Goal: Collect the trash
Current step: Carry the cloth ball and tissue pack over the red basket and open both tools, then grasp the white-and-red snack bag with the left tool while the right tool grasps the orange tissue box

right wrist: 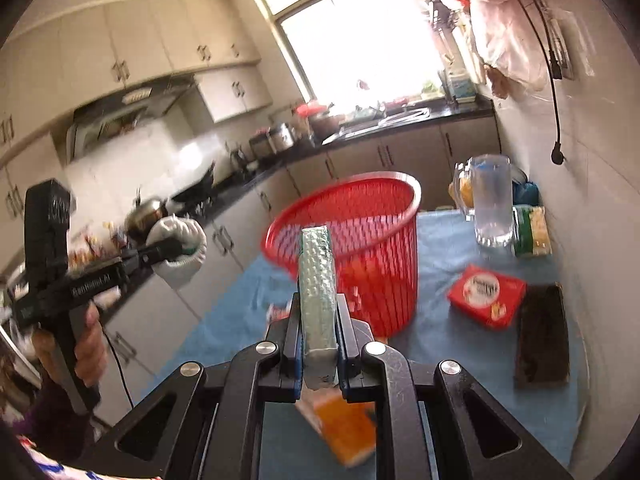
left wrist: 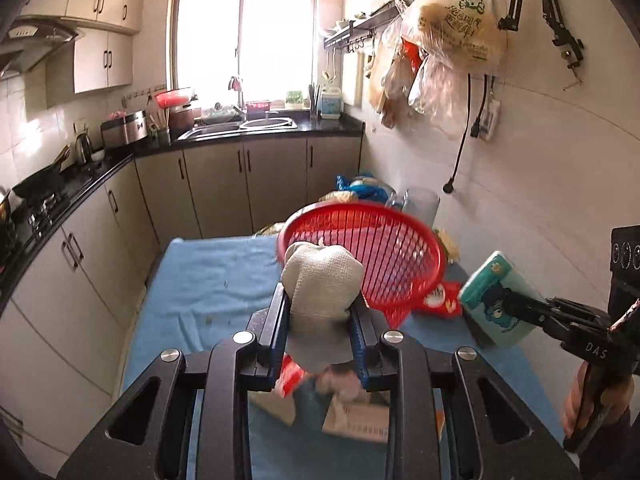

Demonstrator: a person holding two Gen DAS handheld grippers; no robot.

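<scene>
Trash in both your tongs, held above the blue-covered counter by the red basket.

Your left tongs pinch a crumpled white cloth wad; your right tongs are pressed tight on a teal tissue pack. The basket stands upright just beyond both. More litter lies on the counter: a red packet, an orange carton, a dark flat pouch, and a clear jug near the wall.

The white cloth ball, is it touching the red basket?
Apart. The right wrist view shows the white cloth ball in the left gripper, well left of the red basket, cabinets visible between them.
</scene>
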